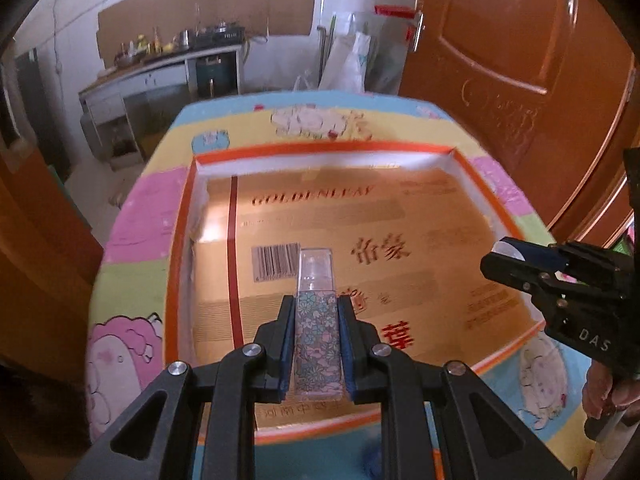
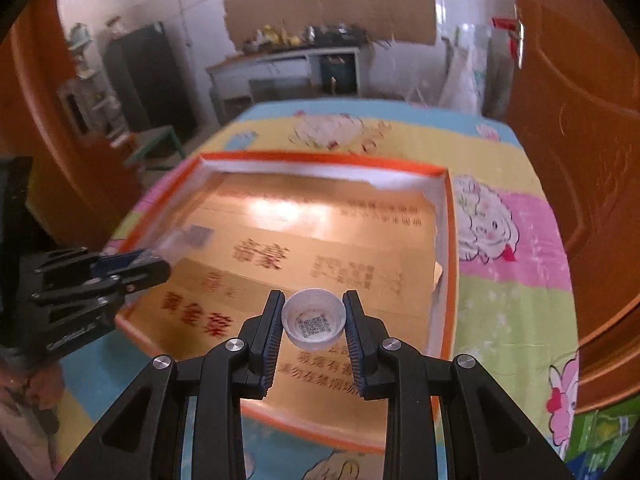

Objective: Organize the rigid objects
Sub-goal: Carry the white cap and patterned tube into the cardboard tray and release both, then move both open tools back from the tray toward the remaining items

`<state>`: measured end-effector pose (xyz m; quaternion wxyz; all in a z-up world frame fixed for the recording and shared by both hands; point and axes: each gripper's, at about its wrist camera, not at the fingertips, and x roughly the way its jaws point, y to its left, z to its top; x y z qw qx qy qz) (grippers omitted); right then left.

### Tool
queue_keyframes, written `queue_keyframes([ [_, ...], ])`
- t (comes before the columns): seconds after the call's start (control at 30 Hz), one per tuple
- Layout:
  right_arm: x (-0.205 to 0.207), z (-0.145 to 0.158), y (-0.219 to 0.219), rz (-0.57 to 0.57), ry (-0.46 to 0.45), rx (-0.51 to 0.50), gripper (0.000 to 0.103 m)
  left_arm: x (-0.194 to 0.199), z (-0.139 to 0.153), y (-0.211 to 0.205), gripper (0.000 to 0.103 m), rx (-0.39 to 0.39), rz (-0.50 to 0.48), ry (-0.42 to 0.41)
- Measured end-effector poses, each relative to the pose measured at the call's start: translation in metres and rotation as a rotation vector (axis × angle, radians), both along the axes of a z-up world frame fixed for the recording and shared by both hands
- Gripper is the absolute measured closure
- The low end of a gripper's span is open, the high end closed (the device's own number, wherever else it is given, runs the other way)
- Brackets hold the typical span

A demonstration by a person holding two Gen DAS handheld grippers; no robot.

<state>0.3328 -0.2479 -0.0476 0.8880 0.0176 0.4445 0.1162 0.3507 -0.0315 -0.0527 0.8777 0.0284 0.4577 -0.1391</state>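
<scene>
Left wrist: tongs [image 1: 317,320] angled down, gripping bottle [image 1: 317,312].

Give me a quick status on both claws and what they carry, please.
Left claw shut on floral spray bottle. Right claw shut on white cap. Both over orange-rimmed tray, nothing blocking.

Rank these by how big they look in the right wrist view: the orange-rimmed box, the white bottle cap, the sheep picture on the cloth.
1. orange-rimmed box
2. sheep picture
3. white bottle cap, though it sits nearest the camera, so it looks larger than it really is.
</scene>
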Motion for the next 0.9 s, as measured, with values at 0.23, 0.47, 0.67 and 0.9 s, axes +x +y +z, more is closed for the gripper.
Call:
queue_keyframes([
  [0.23, 0.007, -0.022, 0.007, -0.013, 0.056, -0.062, 0.073, 0.01, -0.02, 0.004, 0.083, -0.005, 0.008, 0.033],
  [0.47, 0.009, -0.03, 0.011, -0.028, 0.054, -0.142, 0.058, 0.005, -0.025, -0.002, 0.08, 0.047, -0.066, -0.031],
  [0.67, 0.003, -0.028, 0.007, -0.044, 0.028, -0.14, 0.041, 0.004, -0.028, 0.001, 0.028, 0.043, -0.065, -0.022],
  [0.9, -0.028, 0.007, -0.007, -0.112, -0.082, -0.081, 0.041, -0.022, 0.003, 0.011, 0.028, -0.008, -0.044, -0.108],
])
